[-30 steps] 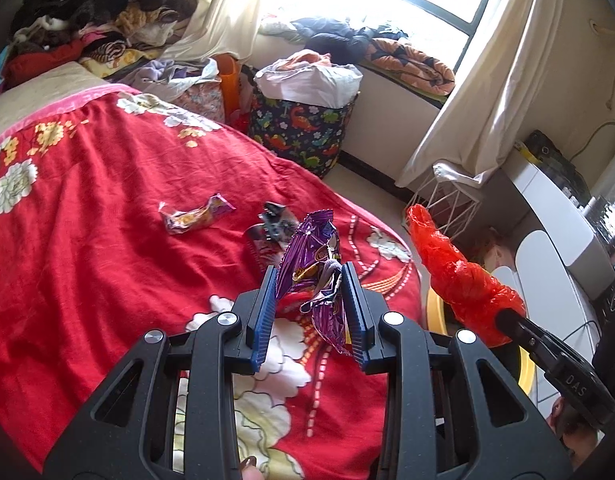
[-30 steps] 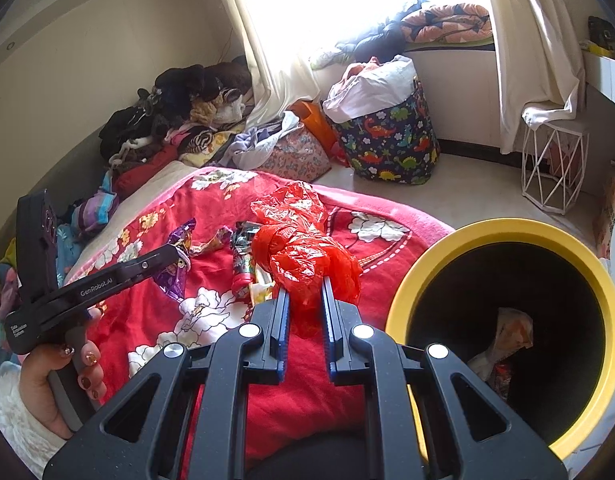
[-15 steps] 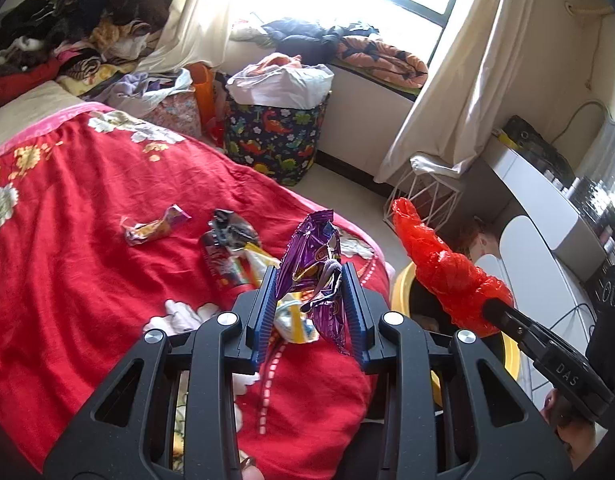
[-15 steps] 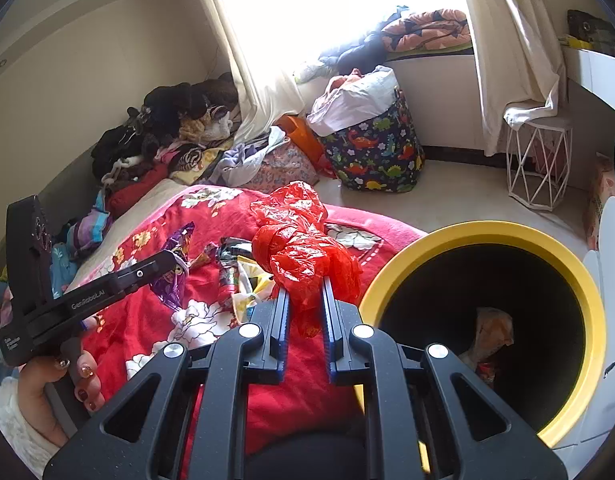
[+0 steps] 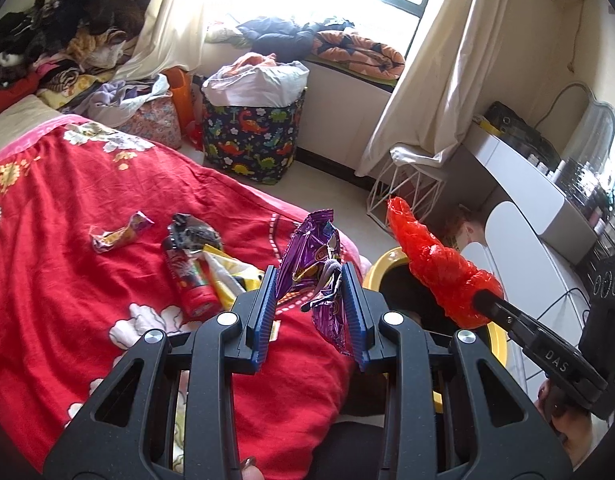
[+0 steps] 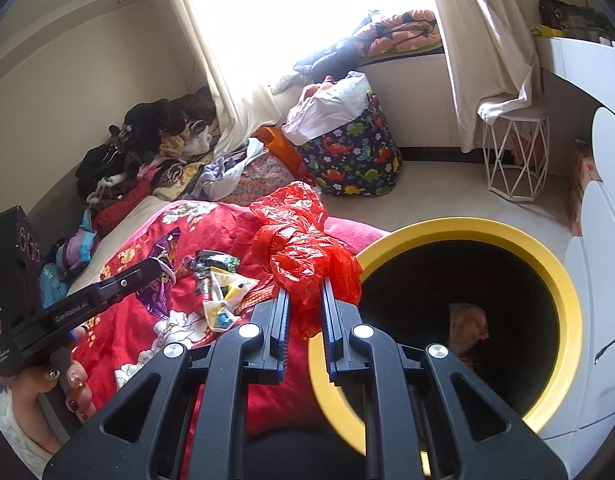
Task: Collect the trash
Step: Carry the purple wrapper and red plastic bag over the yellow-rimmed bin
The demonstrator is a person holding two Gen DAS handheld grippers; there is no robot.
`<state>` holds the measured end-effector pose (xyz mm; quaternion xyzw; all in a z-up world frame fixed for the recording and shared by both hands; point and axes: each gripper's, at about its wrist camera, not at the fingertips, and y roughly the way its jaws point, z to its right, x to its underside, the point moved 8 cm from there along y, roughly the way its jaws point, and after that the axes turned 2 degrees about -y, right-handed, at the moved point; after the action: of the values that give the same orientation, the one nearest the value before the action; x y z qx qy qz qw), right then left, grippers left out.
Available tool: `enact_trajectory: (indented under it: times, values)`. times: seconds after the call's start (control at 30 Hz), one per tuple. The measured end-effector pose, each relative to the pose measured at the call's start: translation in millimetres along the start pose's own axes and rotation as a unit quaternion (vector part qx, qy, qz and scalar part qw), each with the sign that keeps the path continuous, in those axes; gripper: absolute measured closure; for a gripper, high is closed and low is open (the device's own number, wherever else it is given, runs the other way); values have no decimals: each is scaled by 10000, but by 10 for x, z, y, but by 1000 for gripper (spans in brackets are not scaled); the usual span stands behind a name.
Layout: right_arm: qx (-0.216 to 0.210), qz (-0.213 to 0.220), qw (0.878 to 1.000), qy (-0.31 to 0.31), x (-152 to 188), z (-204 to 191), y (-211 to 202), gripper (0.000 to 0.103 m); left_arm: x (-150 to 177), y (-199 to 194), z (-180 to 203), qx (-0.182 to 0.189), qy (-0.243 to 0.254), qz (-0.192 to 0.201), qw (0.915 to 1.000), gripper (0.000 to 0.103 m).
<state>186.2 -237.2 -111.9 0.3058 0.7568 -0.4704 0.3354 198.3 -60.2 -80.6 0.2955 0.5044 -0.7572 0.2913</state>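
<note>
My left gripper (image 5: 309,280) is shut on a crumpled purple snack wrapper (image 5: 313,256), held above the edge of the red floral bedspread (image 5: 67,280). My right gripper (image 6: 303,292) is shut on a scrunched red plastic bag (image 6: 303,248), just left of the yellow-rimmed bin (image 6: 563,292). The same red plastic bag (image 5: 439,272) and a sliver of the bin's rim (image 5: 381,268) show at the right of the left wrist view. Loose wrappers (image 5: 195,256) and a small twisted one (image 5: 119,234) lie on the bedspread. Some trash (image 6: 467,320) lies inside the dark bin.
A dinosaur-print laundry bag (image 5: 253,136) stands on the floor by the window. A white wire stool (image 6: 515,156) sits under the curtain. Clothes (image 6: 147,148) are heaped at the head of the bed. A white desk (image 5: 547,200) runs along the right wall.
Both grippers have travelled toward the bin with their loads; the bin fills more of the right wrist view and its rim appears in the left wrist view. Both grips are unchanged.
</note>
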Motion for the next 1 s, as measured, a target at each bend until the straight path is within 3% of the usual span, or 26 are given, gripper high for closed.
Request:
enact_trajectory:
  times: [1.0]
  values:
    - [522,109,9967,605,88,531,-199,89,116,195,679,427,500,-184,9977,78]
